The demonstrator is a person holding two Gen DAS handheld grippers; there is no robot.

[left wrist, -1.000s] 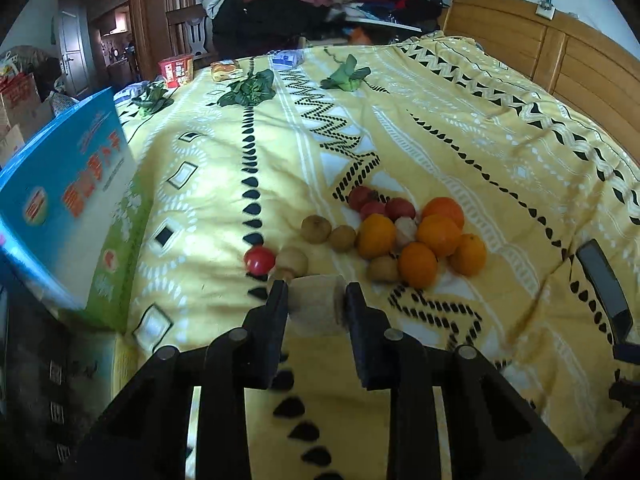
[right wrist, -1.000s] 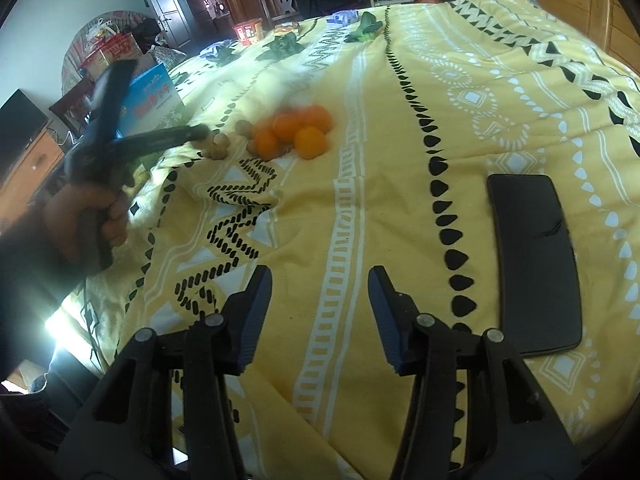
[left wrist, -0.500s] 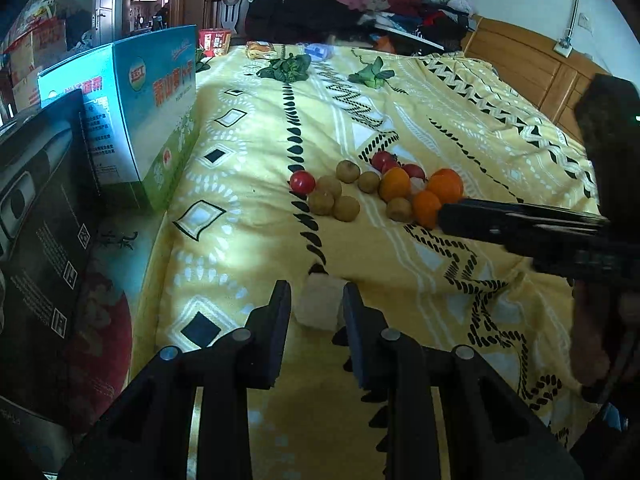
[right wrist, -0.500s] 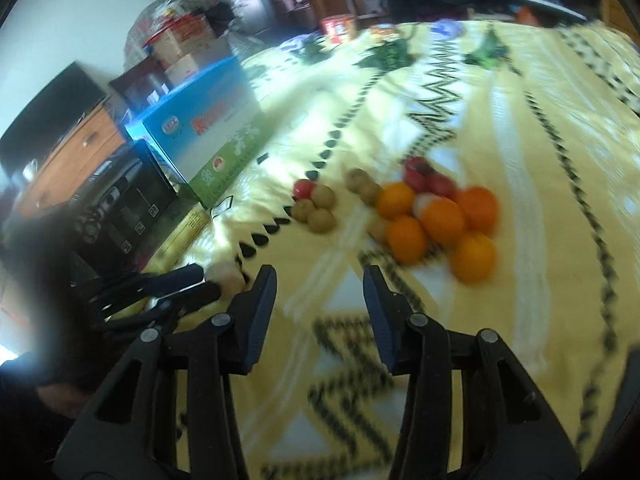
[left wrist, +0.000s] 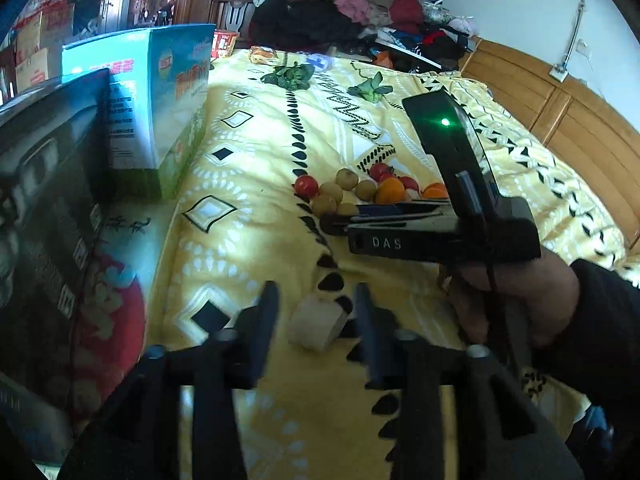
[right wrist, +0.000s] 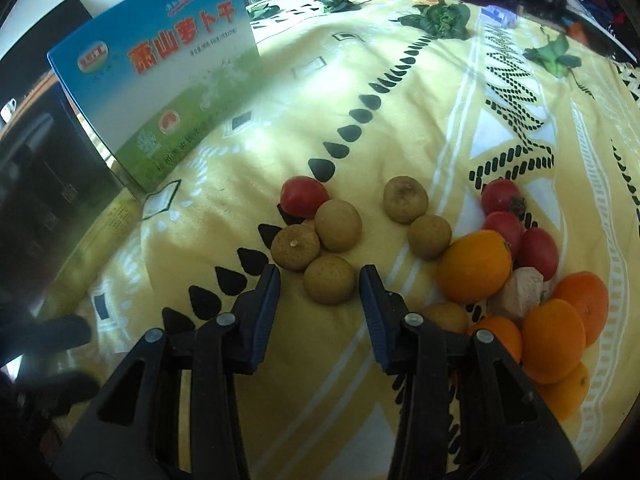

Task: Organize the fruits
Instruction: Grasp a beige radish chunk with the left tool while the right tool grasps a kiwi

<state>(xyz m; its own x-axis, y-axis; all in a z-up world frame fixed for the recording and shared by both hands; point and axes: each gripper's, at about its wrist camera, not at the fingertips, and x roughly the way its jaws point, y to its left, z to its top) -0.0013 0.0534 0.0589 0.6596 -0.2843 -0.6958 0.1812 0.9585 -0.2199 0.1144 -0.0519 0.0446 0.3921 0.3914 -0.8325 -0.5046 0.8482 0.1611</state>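
Right wrist view puts my right gripper (right wrist: 319,284) low over the yellow bedspread (right wrist: 400,120), its jaws partly apart and just been closing, with a brown round fruit (right wrist: 329,279) sitting between the fingertips; I see a gap on both sides, so the pads are not pressing it. Three more brown fruits and a red tomato (right wrist: 303,196) cluster just beyond it, and the oranges (right wrist: 474,266) with more tomatoes lie to the right. A blue-and-green box (right wrist: 160,68) stands on the bed at upper left. From the left wrist view, my left gripper (left wrist: 316,316) has just been opening, and a pale whitish chunk (left wrist: 317,322) lies on the bedspread between its jaws, clear of both pads. The right hand (left wrist: 528,296) and its black tool cross that view, reaching toward the fruit pile.
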